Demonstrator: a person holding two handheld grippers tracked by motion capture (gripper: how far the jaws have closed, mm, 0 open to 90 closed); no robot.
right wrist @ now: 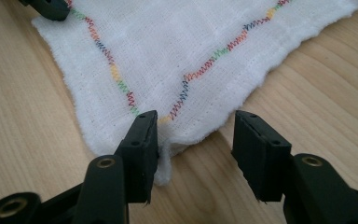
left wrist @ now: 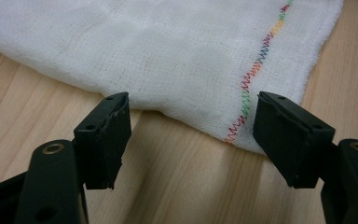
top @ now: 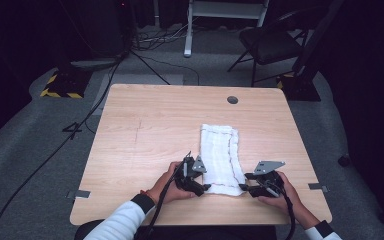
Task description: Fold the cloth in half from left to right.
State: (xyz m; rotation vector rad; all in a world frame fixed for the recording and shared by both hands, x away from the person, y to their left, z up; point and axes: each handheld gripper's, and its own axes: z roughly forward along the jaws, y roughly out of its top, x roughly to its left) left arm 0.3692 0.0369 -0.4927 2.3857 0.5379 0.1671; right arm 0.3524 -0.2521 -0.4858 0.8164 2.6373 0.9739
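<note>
Fingers of both grippers stand open, holding nothing: the left gripper (left wrist: 191,135) and right gripper (right wrist: 193,149) flank the near corners of the folded white cloth (top: 221,155), low and centre on the table (top: 145,130). Closing unevenly could pinch one layer only, or drag the fold askew.

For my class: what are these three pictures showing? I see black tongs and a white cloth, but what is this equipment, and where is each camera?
A person sits at a wooden table holding a hand-held clamp tool in each hand; no robot arm is involved. One picture looks down from above. The other two come from small cameras riding on each tool, looking along its two black jaws. On the table lies a folded white cloth with rainbow zigzag stitching. The left gripper and the right gripper both stand open at the cloth's near corners. Nothing is gripped yet; the right one's jaws straddle a corner.
</note>
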